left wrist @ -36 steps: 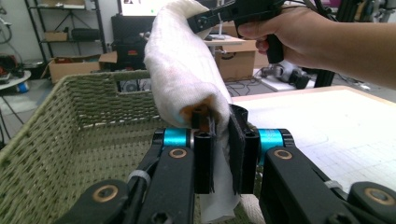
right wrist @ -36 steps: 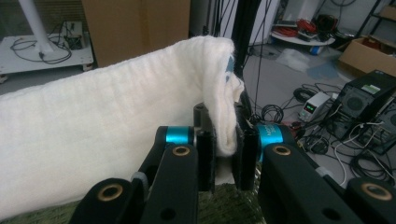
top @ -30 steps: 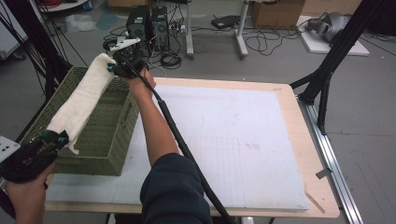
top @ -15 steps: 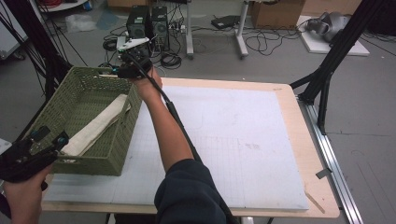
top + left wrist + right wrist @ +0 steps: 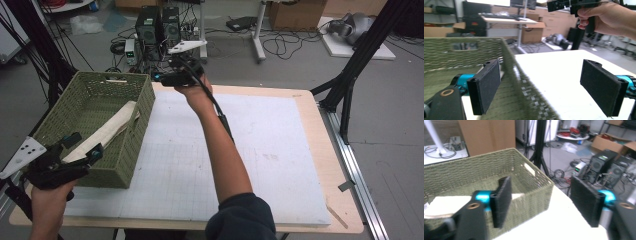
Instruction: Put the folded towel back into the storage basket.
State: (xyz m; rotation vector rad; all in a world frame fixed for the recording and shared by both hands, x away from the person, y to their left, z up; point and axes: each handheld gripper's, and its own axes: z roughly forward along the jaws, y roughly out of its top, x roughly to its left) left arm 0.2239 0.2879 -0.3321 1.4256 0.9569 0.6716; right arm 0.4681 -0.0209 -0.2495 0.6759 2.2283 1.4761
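Green wicker makes up the basket (image 5: 102, 125) that we see in the high view at the left side of the white mat (image 5: 240, 150), and the cream folded cloth (image 5: 107, 131) lies inside it, slanting from the near wall toward the far one. Our left gripper (image 5: 82, 145) hovers at the basket's near wall, jaws apart and empty, right above the near end of the cloth. Our right gripper (image 5: 165, 77) is raised beyond the basket's far right corner, apart from it, with its cable (image 5: 222, 117) trailing along the forearm.

In the left gripper view the two black pads stand wide apart with nothing between them; the basket (image 5: 461, 57) wall runs just under the left pad, and the other hand with its gripper (image 5: 571, 6) shows high up.

In the right gripper view the jaws are likewise spread and hold nothing; the basket (image 5: 474, 177) lies beyond them, and a strip of the cloth (image 5: 456, 203) shows pale on its floor.

We judge the main risk to be at the left: that gripper is so close to the rim that a careless pull could hook the weave and drag or tip the light basket toward the table edge. The near end of the cloth seems to ride up the wall, so it could slide over if nudged. The cable might also snag the basket's corner if the right arm sweeps low.
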